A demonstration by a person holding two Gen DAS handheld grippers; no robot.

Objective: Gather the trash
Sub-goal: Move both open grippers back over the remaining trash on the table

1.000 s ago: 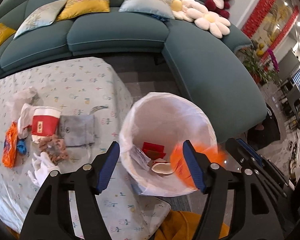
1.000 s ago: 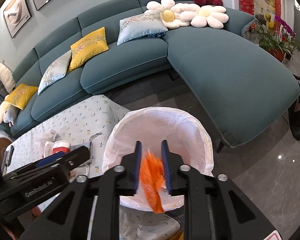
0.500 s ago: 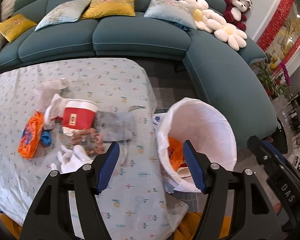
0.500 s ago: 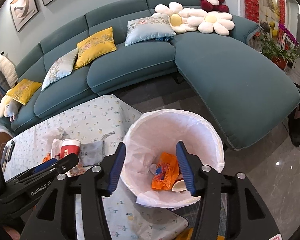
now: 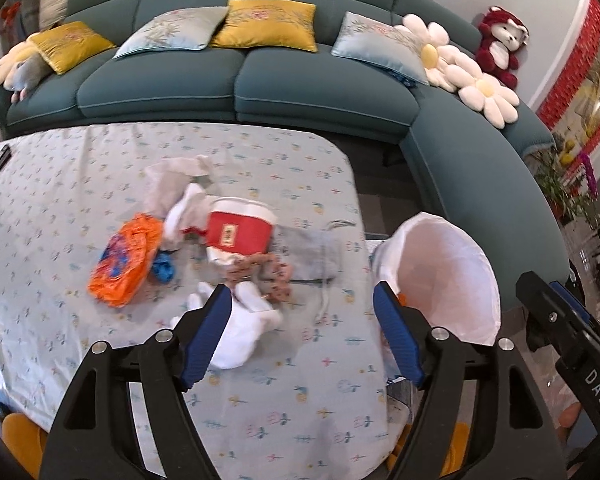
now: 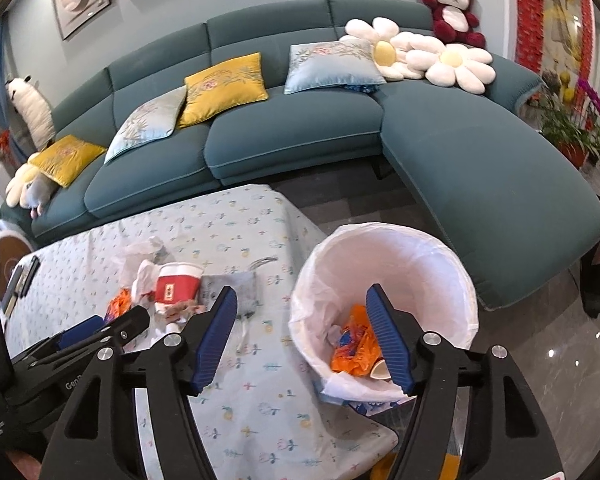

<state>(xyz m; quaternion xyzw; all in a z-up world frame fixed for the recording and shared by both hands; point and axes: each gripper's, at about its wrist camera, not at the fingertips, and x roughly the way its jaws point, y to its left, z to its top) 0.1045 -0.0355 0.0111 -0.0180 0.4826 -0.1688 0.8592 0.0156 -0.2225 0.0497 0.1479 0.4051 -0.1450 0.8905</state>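
We see an orange wrapper lying in the white-lined bin beside the table. Above it, our right gripper has just been opening and holds nothing. Our left gripper, also just widened and empty, hangs over the table's litter: red cup, another orange wrapper, white tissue.

Two orange wrappers, one red cup, one bin.

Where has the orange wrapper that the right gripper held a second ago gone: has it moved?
Yes. The orange wrapper has dropped from between the right gripper pads into the white-lined bin; the jaws have just been opening and are empty.
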